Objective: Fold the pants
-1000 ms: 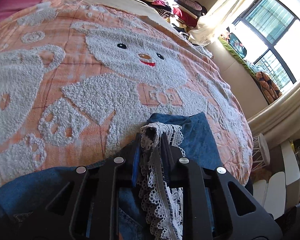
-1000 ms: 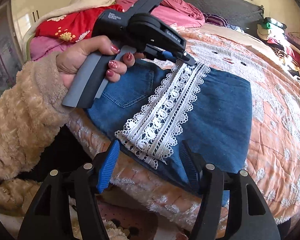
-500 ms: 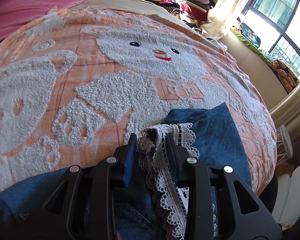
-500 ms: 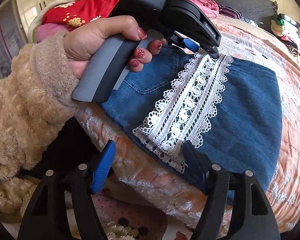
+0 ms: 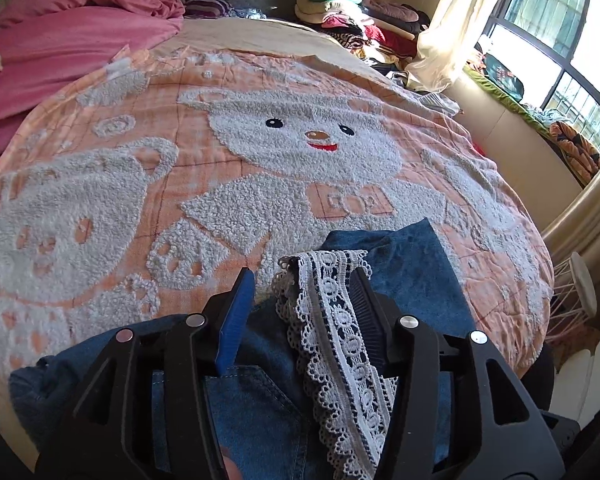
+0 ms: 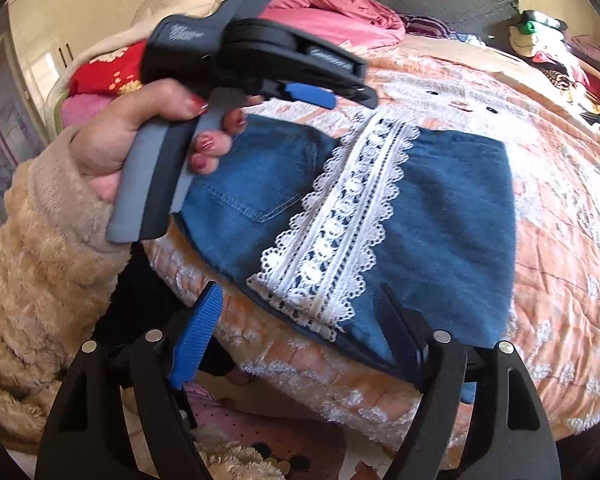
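Both grippers have their jaws spreading apart at this moment. From its own camera, the left gripper (image 5: 302, 280) points down at the pants (image 5: 416, 256), which lie folded on the blanket (image 5: 220, 160) of the bed. Its 2 fingers stand apart, the blue pad (image 5: 236, 320) on the left and a dark ribbed pad on the right, and the end of the lace strip (image 5: 332, 320) with the denim fold under it sits between them. The blue pad is clear of the cloth; the lace lies close against the dark pad, but neither pad presses it.

From the right wrist camera, the right gripper (image 6: 296, 308) hangs at the near edge of the bed with its fingers wide. The near hem of the pants (image 6: 440, 216) and the lower end of the lace strip (image 6: 340, 216) lie between and just beyond the fingertips, and nothing is clamped; the right fingertip overlaps the hem in the picture, though I cannot tell if it touches. In the same view the person's left hand (image 6: 140, 148), in a fuzzy beige sleeve (image 6: 48, 248), holds the left gripper (image 6: 348, 98) above the far end of the lace strip, near the back pocket (image 6: 256, 172). The pants form a compact blue rectangle at the bed's near corner, lace strip running down the middle.
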`<state>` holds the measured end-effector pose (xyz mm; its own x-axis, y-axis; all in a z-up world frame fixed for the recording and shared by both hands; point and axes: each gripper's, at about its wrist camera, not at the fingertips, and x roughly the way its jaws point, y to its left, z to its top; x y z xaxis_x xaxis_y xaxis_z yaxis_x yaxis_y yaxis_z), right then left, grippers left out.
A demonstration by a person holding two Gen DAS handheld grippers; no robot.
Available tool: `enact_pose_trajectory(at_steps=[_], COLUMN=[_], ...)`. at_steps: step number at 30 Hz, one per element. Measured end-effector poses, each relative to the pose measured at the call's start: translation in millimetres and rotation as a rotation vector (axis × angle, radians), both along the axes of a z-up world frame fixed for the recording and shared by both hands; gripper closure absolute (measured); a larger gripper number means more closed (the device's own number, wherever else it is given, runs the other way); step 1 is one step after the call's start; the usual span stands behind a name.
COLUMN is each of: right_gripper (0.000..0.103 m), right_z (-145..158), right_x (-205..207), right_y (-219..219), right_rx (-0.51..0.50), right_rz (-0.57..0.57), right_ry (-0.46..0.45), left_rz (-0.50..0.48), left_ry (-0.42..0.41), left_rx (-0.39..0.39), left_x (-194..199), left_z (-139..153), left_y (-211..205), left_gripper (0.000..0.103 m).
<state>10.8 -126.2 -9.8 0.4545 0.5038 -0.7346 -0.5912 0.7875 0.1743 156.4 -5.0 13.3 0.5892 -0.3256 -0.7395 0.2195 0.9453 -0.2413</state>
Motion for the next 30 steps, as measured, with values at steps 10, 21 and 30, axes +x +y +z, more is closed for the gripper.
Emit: enact_pose_trajectory(at_steps=[10,21,30], right_gripper=[0.025,0.025,0.025], right_z=[12,26,28], right_x=[7,10,15], right_y=[-25,-49,-61], right_rx=[0.032,0.046,0.038], right_rz=[-0.078,-0.163,-0.209], right_ry=[-0.017,-0.051,-0.060], left_rz=[0.034,0.042,0.049], left_ry=[-0.056,-0.065,-0.076], left_rx=[0.012,0.005,0.014], left_x=[-26,-56,-75], left_z=[22,34,37], left_y=[5,5,6], left_gripper=[0.050,0.040,0.029])
